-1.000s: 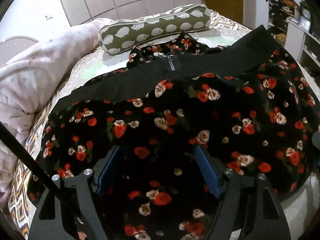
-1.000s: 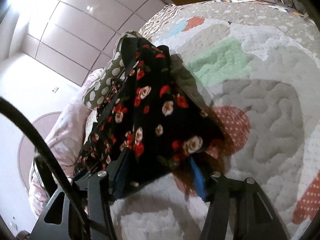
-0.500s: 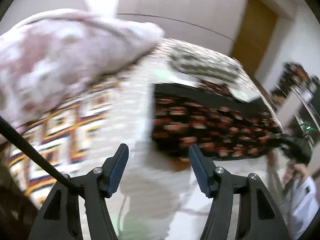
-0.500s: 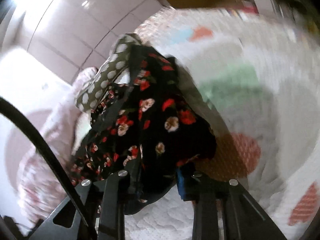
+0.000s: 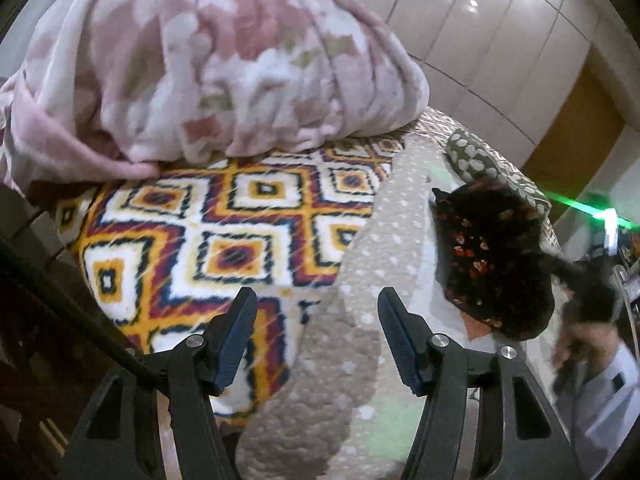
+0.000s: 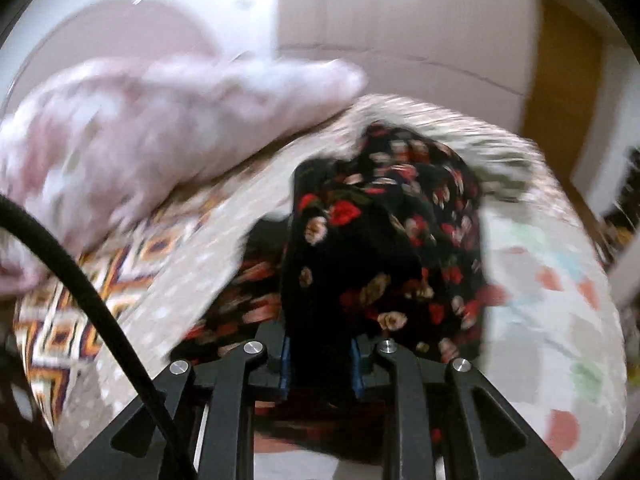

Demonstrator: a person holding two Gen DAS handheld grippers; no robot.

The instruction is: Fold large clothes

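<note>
The black dress with red and cream flowers (image 6: 384, 240) hangs bunched from my right gripper (image 6: 320, 356). Its jaws are closing, and the blue pads (image 6: 285, 364) press a thick fold of the fabric between them. In the left wrist view the same dress (image 5: 492, 264) is a dark heap at the right of the bed, drawn up toward a blurred hand (image 5: 580, 344). My left gripper (image 5: 316, 296) stands open with nothing between its fingers, over the seam between the quilt and a patterned blanket, well left of the dress.
A pink fleece blanket (image 5: 200, 60) is piled at the bed's far left. Beneath it lies a diamond-patterned blanket (image 5: 208, 240), beside the beige dotted quilt (image 5: 360, 280). An olive bolster pillow (image 5: 492, 168) lies behind the dress. Wardrobe doors (image 5: 480, 20) and a wooden door (image 5: 568, 132) stand beyond.
My left gripper left the dress and swung left over the patterned blanket. The right gripper closed on the dress's edge, rolled, and lifted it so the cloth bunched up.
</note>
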